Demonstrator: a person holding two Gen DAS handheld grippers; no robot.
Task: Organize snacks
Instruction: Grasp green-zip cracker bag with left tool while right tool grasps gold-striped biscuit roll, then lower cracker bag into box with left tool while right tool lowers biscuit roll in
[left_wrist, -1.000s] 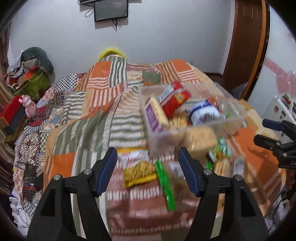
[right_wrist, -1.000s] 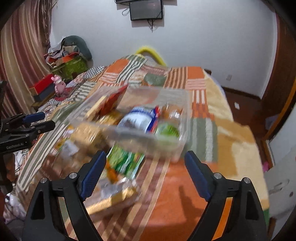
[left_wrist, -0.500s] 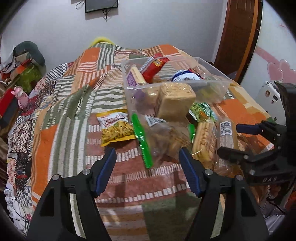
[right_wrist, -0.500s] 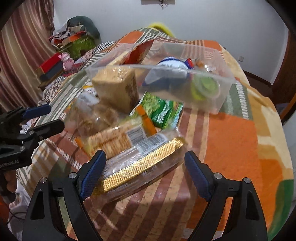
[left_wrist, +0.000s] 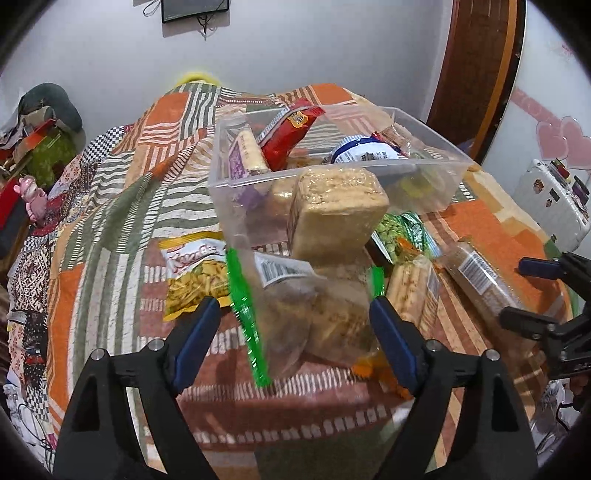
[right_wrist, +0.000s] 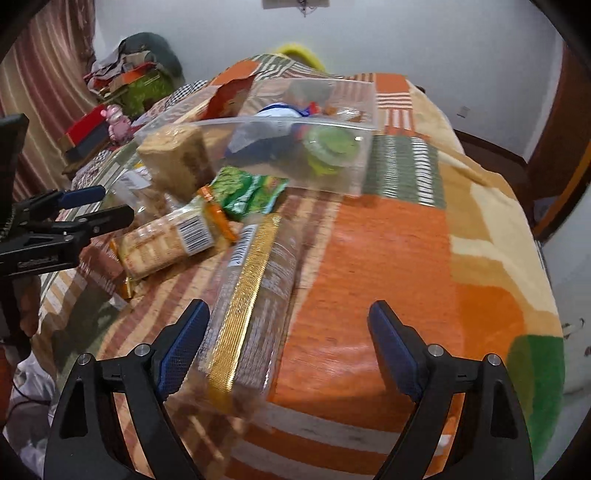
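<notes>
A patchwork bedspread (left_wrist: 110, 221) covers the bed, and the snacks are gathered at its near end — some already in a clear plastic bin (left_wrist: 436, 177), the rest lying loose in front of it; inside the bin stand a red packet (left_wrist: 291, 136), a purple-wrapped biscuit roll (left_wrist: 245, 155) and a blue-and-white tub (left_wrist: 364, 153), with a green-lidded cup (right_wrist: 330, 147) against its near wall. A pale block of wafers (left_wrist: 336, 214) leans on the bin's front; below it lies a clear zip bag with a green seal (left_wrist: 295, 317), a yellow packet of sticks (left_wrist: 199, 277) to its left, a green pea packet (left_wrist: 402, 236) and a biscuit pack with a barcode (right_wrist: 166, 240) to its right. The left gripper (left_wrist: 295, 325) hangs over the zip bag, jaws opening, the bag between the pads but not pinched (nothing is gripped); the right gripper (right_wrist: 288, 332) stands wide open and empty over a long clear packet with a gold strip (right_wrist: 251, 306), whose near end sits just inside its left pad — touching or not, I cannot tell.
</notes>
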